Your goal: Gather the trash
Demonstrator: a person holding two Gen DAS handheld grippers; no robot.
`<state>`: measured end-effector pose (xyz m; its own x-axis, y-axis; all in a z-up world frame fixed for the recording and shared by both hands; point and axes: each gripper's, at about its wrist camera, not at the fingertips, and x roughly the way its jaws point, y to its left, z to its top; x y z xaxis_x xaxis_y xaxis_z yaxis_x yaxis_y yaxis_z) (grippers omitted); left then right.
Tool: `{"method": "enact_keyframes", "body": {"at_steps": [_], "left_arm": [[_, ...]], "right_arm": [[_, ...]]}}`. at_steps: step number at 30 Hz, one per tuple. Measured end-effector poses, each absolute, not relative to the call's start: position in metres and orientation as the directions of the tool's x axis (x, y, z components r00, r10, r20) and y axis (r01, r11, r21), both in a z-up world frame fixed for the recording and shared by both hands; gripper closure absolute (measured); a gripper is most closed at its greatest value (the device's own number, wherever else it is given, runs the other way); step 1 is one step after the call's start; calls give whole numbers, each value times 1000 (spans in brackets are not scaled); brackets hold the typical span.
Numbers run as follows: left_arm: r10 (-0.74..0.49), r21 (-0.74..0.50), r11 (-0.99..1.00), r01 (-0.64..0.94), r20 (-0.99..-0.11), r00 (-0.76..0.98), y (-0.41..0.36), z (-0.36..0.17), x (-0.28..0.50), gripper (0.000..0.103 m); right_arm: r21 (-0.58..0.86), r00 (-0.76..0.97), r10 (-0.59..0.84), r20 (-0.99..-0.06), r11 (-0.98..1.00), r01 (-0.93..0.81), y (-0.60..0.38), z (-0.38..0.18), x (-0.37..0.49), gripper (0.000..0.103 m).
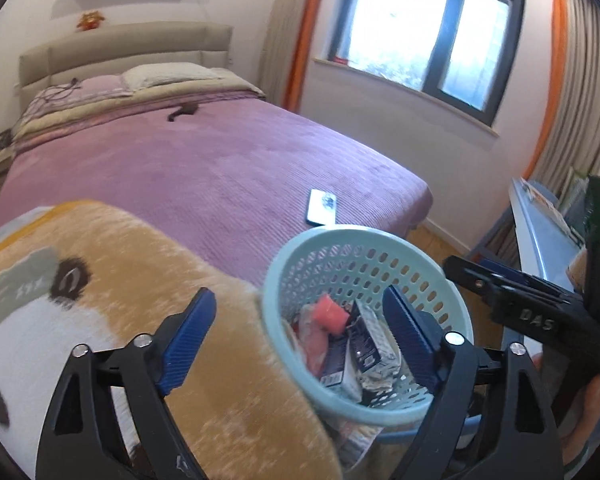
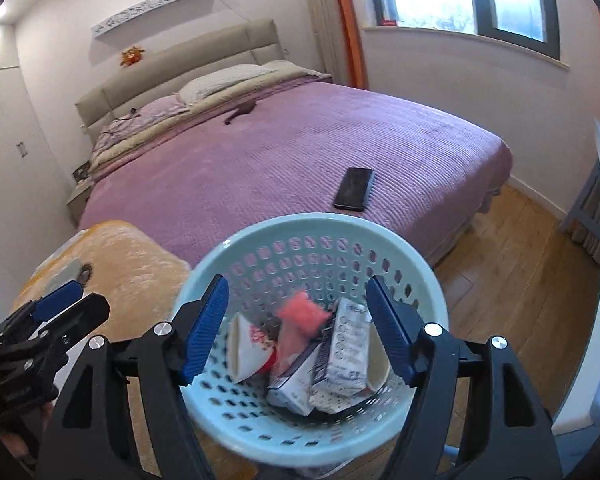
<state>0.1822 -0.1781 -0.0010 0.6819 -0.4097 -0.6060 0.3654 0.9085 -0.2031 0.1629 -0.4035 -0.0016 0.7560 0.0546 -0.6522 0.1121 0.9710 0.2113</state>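
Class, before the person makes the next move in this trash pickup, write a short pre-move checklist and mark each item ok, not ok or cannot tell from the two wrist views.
1. Left gripper free, jaws open, nothing between them: ok.
2. Right gripper free, jaws open over the basket: ok.
3. Basket upright with room left: ok.
4. Pink trash and cartons inside the basket: ok.
5. More trash left on the bed: cannot tell; only a phone and a small dark item show.
6. Plush blanket clear of the basket rim: not ok, it presses against it.
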Motion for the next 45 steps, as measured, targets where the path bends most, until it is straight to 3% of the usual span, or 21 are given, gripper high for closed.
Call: {"method": "enact_keyframes", "body": {"at_steps": [11,16,19,24,33,40,45], "left_arm": [[-305,-147,952,267,-476,825,-123,38,104,11],[-264,-146,964,222,-437,860,-98,39,71,11],[-158,-60,988,146,-375,913,-91,35,51,11],[-88,-8,996,91,-320,943,-84,16,39,8],[-73,-51,997,60,-314,947,-72,-2,44,8],[-48,1,999,51,-321,946,-84,-8,37,8],[-48,-32,999,39,-348,936,-78,-11,41,7]], "right_arm": [[198,796,95,-598,980,32,-359,22,109,35],[103,878,62,-475,995,-15,-329,25,71,33],[124,913,64,-403,992,-14,-319,23,50,26],[144,932,75,-356,989,-24,-310,25,35,23],[73,953,-68,-296,993,94,-298,14,20,20],[71,955,-74,-286,993,99,-289,-5,21,20],[67,950,-59,-308,994,84,-285,-7,27,20]]}}
